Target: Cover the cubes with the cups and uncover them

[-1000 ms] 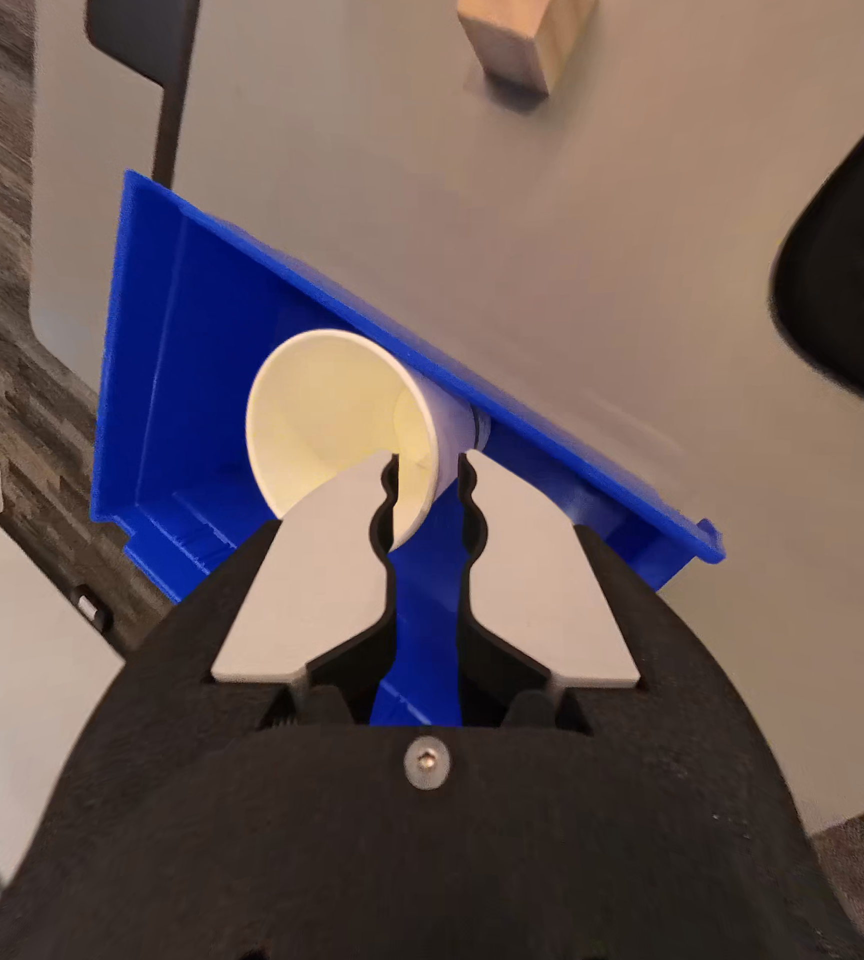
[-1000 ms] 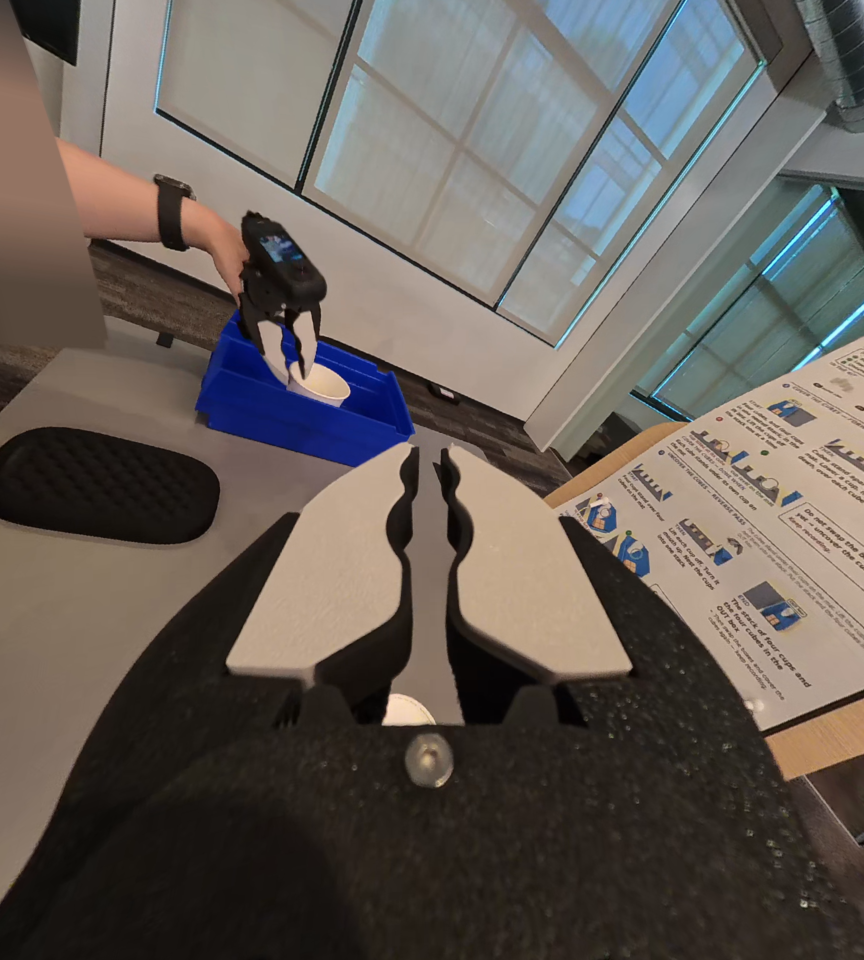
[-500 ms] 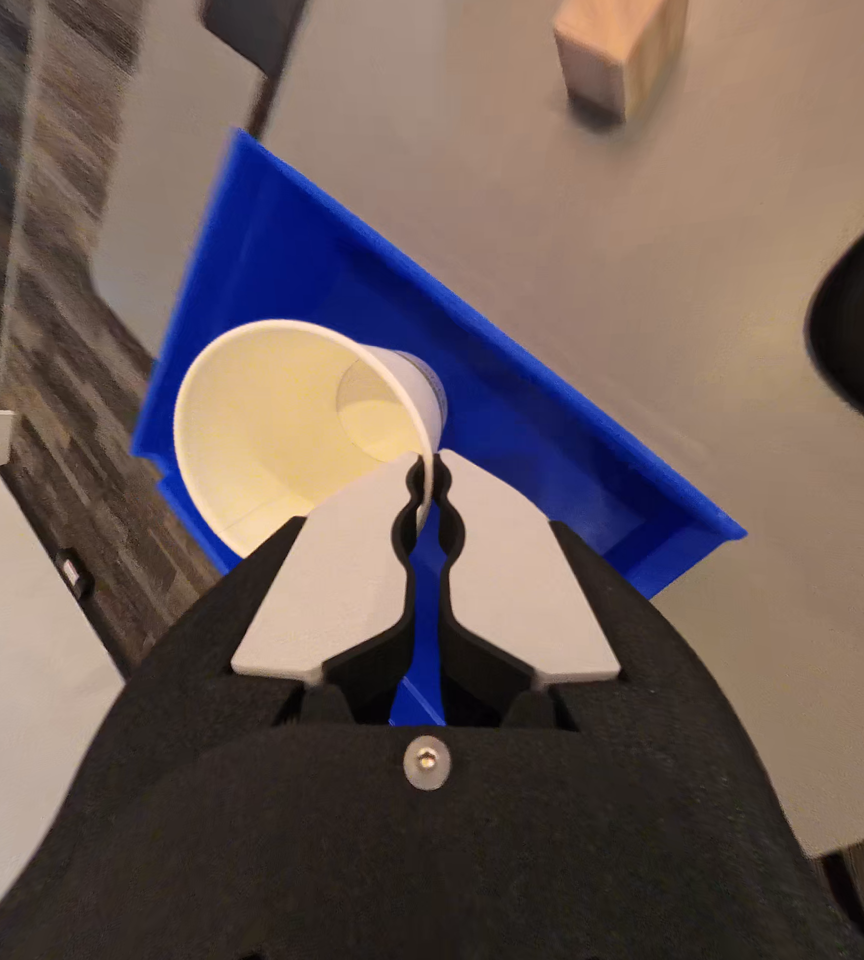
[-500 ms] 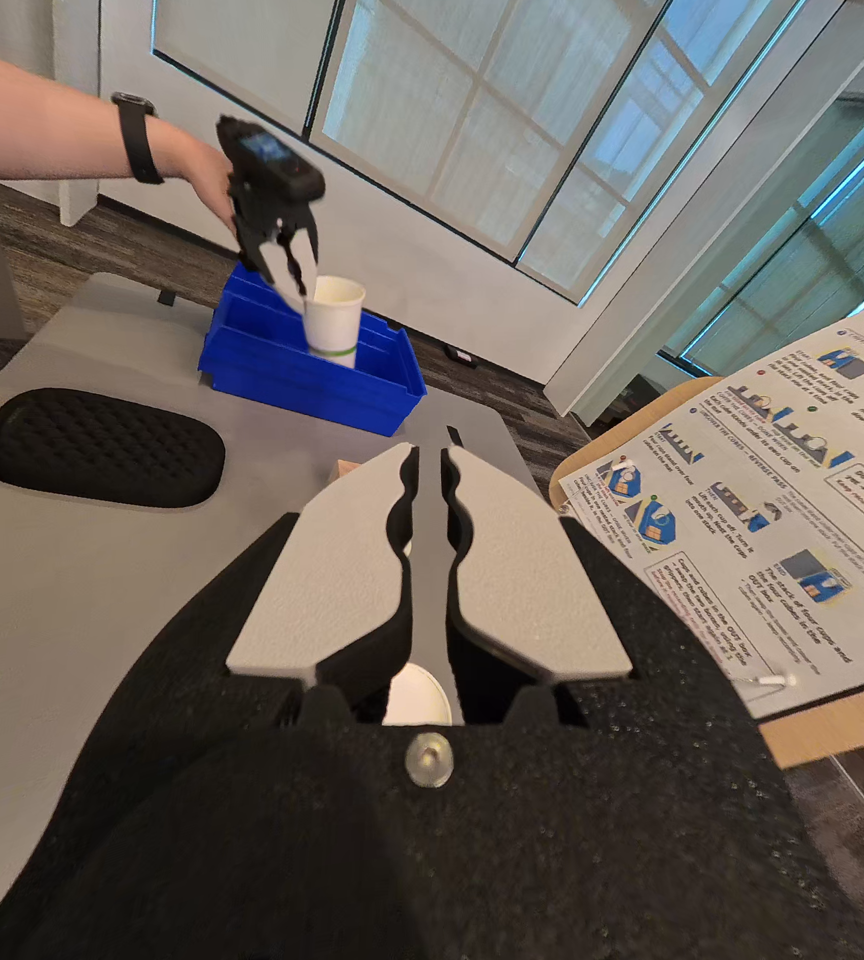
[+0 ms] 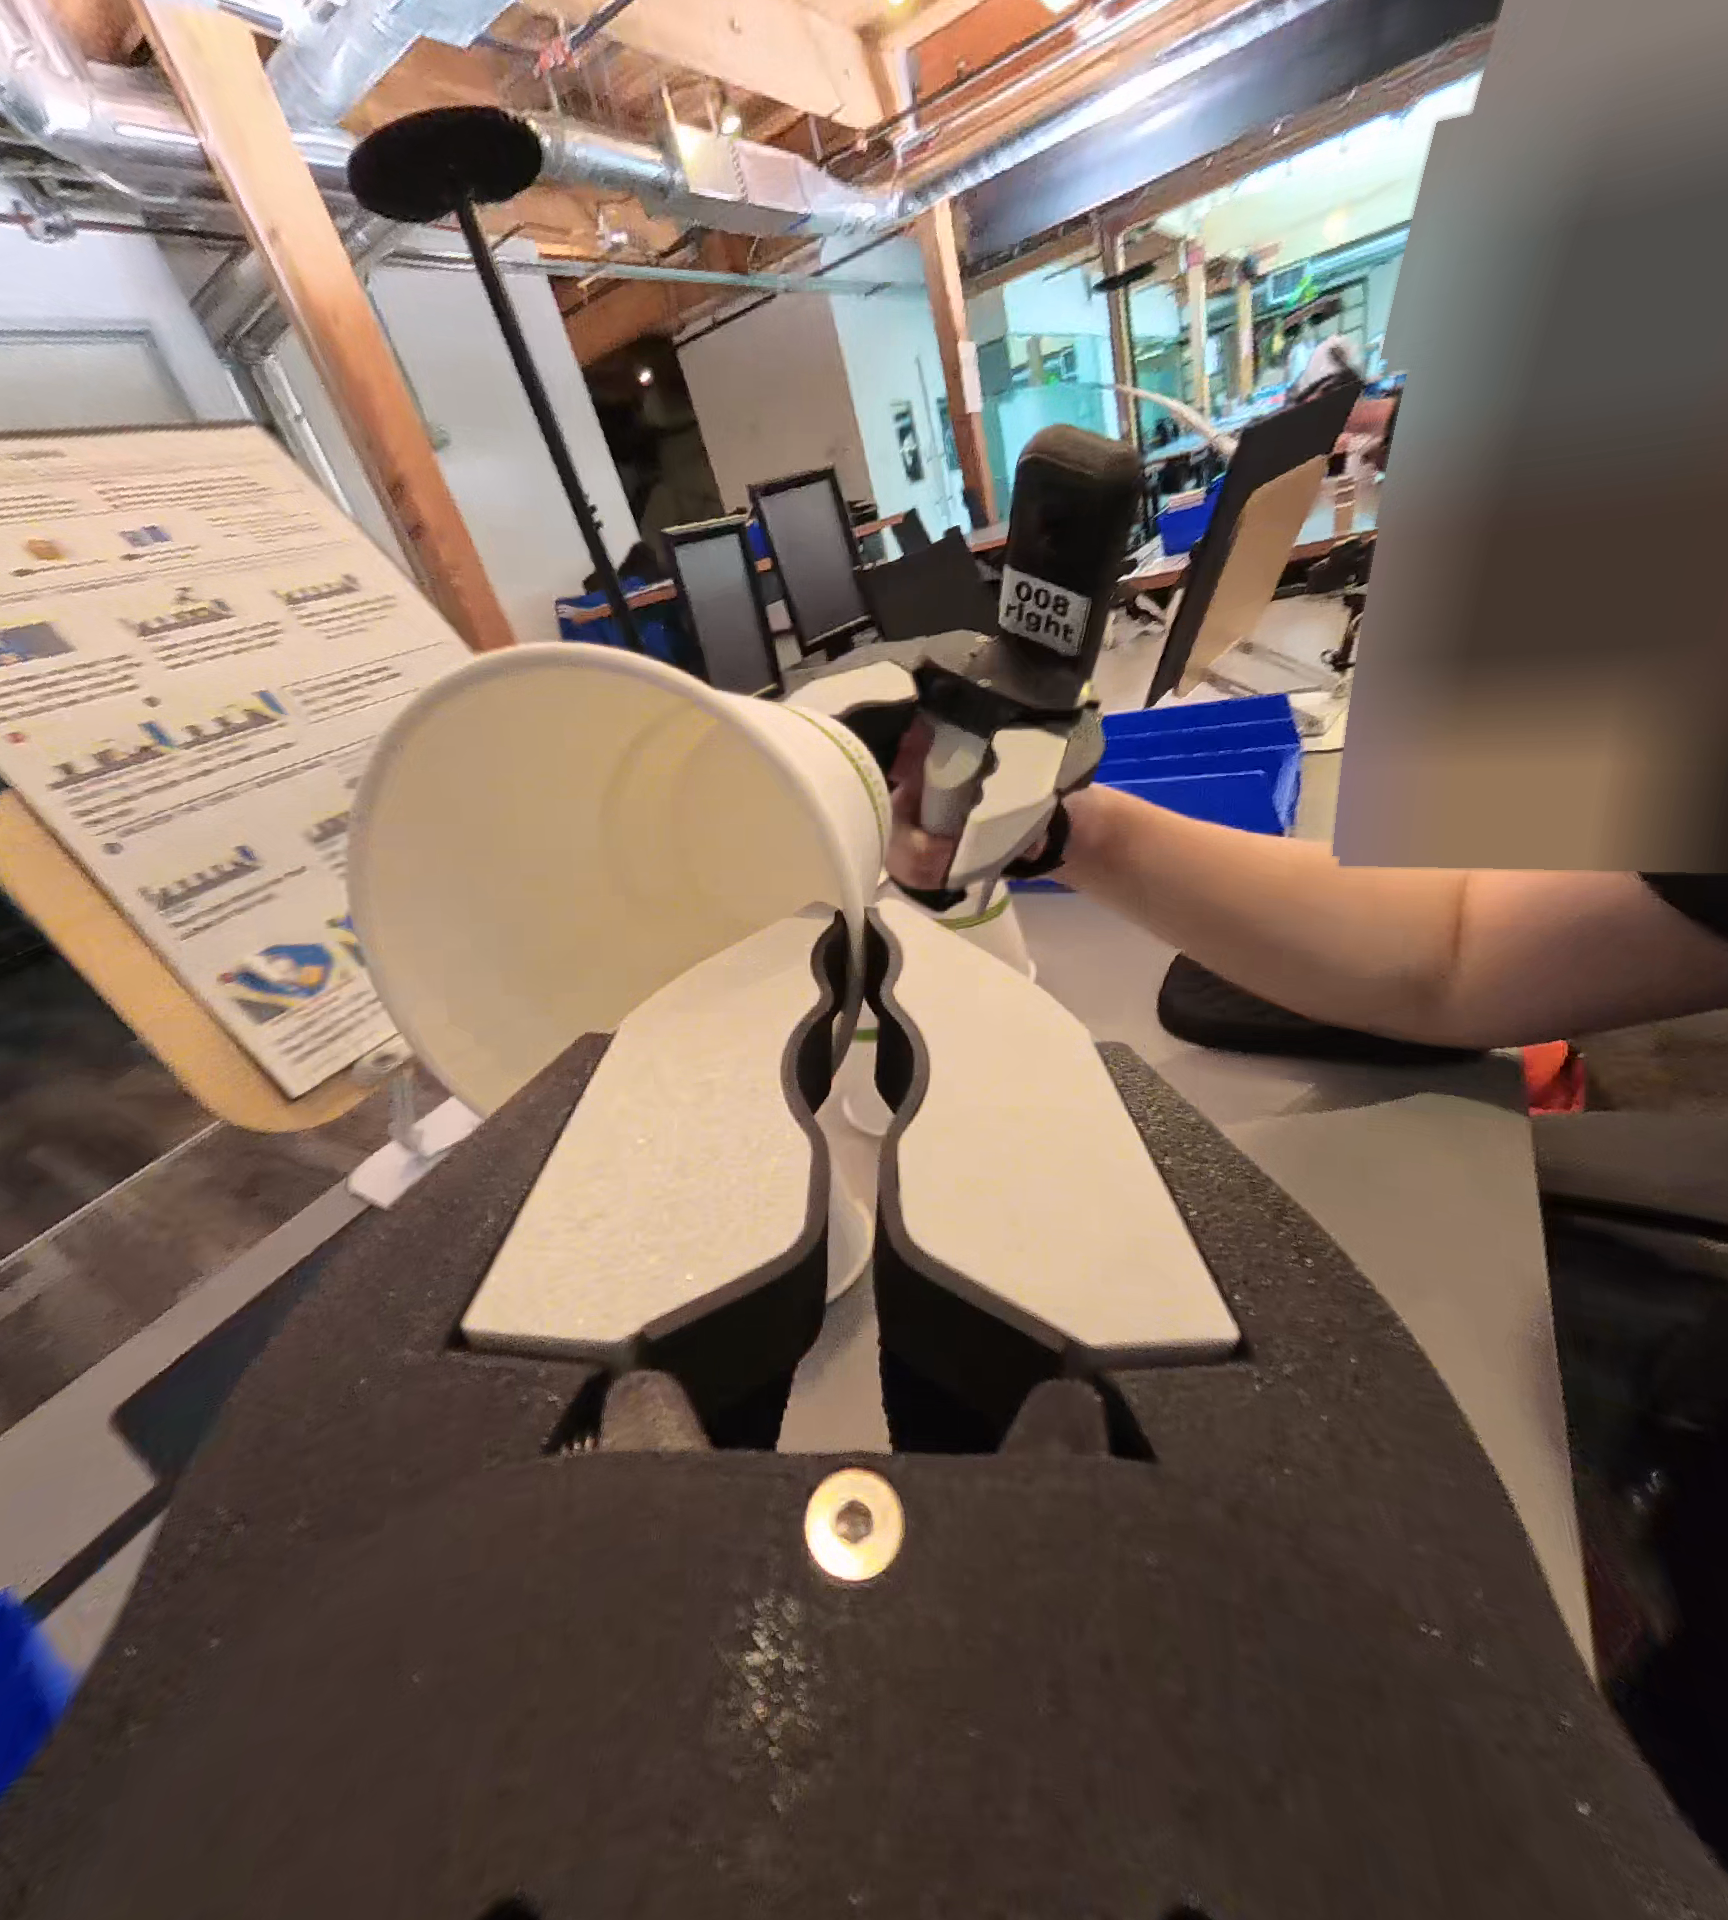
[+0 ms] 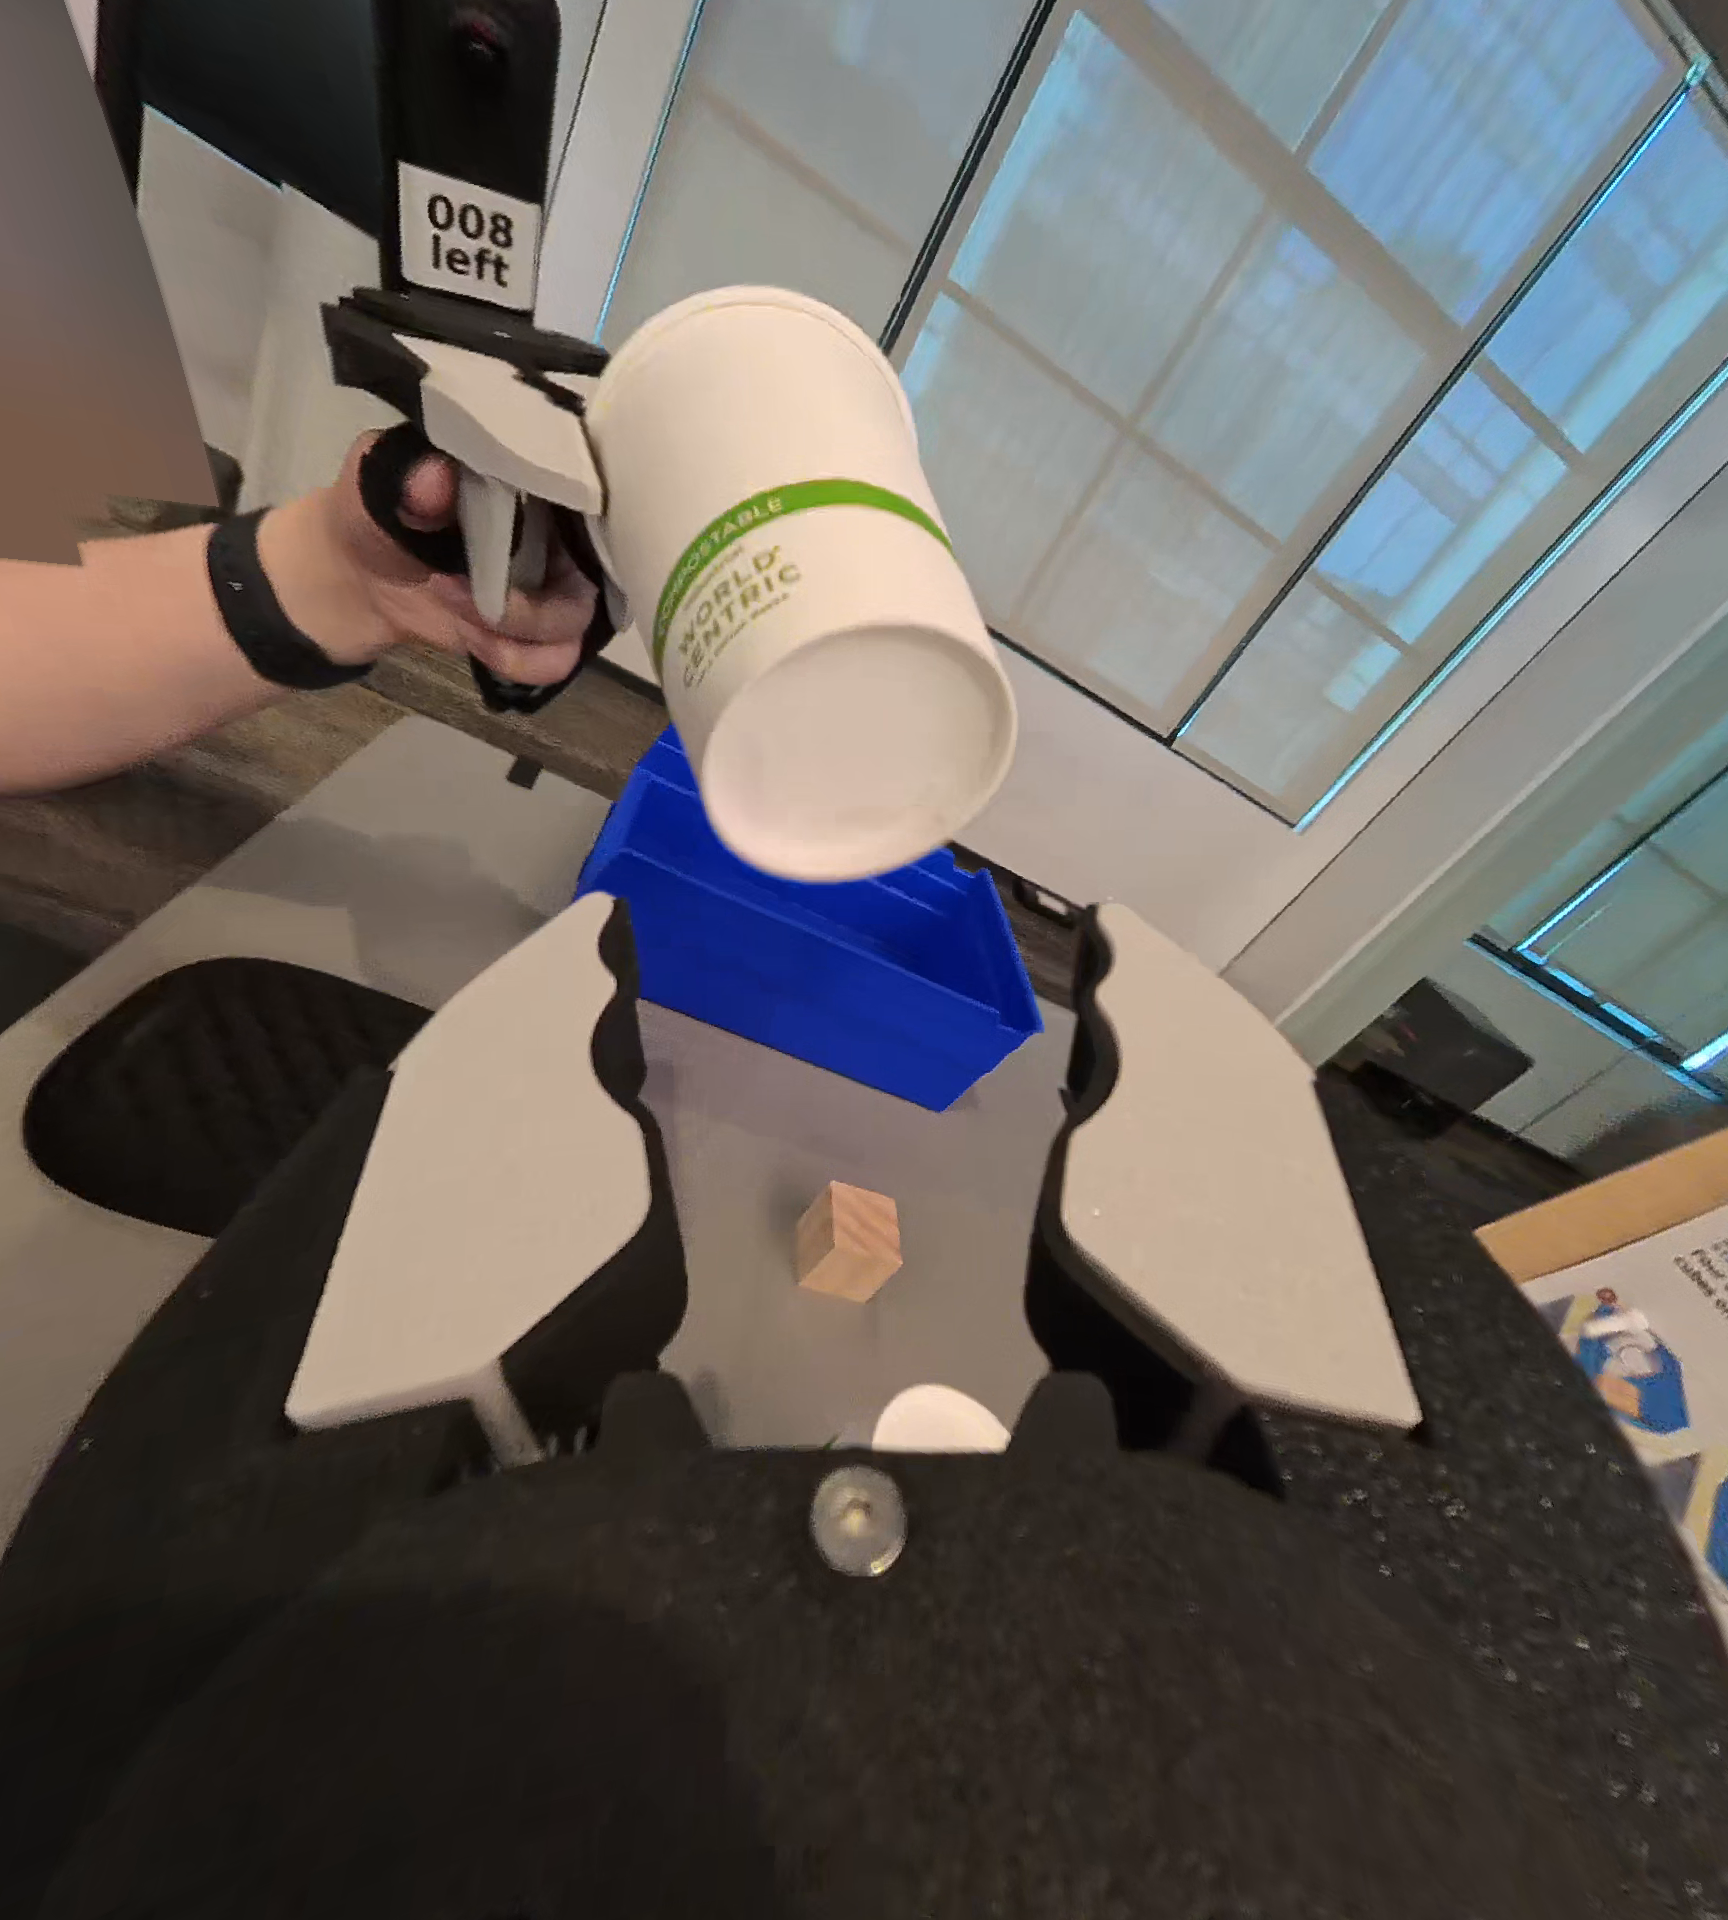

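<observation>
Left gripper [image 5: 855, 940]: jaws clamped on the rim of the cup [image 5: 590, 862], centre of the left wrist view.
Cup: in the air, tilted, base toward the right gripper [image 6: 855, 940].
Right gripper: jaws wide apart, holding nothing.
Cube [image 6: 847, 1240]: on the table [image 6: 29, 1309], between the right fingers [image 6: 496, 1174], lower centre.
Bin [image 6: 829, 971]: blue, behind the cube.

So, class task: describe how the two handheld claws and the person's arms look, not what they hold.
Both the left claw and right claw have a rough black body, pale grey fingers with wavy black inner edges and a silver screw. Each black handle bears a white sticker. A black wristband circles the left wrist.
</observation>
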`<state>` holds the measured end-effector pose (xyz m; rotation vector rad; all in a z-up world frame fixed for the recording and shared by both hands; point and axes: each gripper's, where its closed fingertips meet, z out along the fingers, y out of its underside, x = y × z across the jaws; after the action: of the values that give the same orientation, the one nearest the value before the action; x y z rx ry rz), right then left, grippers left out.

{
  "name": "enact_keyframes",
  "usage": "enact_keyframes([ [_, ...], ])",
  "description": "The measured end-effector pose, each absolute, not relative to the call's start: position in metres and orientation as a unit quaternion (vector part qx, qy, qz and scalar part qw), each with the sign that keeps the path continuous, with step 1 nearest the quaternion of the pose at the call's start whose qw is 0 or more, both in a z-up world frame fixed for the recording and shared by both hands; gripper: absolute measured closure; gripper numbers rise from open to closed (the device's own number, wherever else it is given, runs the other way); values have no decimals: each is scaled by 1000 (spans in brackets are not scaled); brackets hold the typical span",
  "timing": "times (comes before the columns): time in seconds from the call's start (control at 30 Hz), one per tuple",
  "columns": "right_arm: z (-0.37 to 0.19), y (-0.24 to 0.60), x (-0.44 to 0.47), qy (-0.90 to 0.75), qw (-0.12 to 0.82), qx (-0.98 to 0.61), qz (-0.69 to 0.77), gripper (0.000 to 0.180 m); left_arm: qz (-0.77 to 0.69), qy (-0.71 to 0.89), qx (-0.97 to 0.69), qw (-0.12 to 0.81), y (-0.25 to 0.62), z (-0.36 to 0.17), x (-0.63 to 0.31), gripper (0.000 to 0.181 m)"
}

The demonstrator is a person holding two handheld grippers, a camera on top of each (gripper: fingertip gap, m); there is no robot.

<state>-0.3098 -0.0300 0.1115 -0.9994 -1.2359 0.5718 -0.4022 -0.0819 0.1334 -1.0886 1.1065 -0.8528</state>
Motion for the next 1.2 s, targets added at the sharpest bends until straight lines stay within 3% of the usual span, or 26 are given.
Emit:
enact_keyframes([
  [0.33, 113, -56, -327, -572, 671, -390, 266, 95, -465, 488, -441, 592, -105, 120, -379, 179],
  [1.2, 118, -80, -332, -600, 687, -332, 240, 104, -463, 474, -426, 616, -118, 123, -379, 176],
])
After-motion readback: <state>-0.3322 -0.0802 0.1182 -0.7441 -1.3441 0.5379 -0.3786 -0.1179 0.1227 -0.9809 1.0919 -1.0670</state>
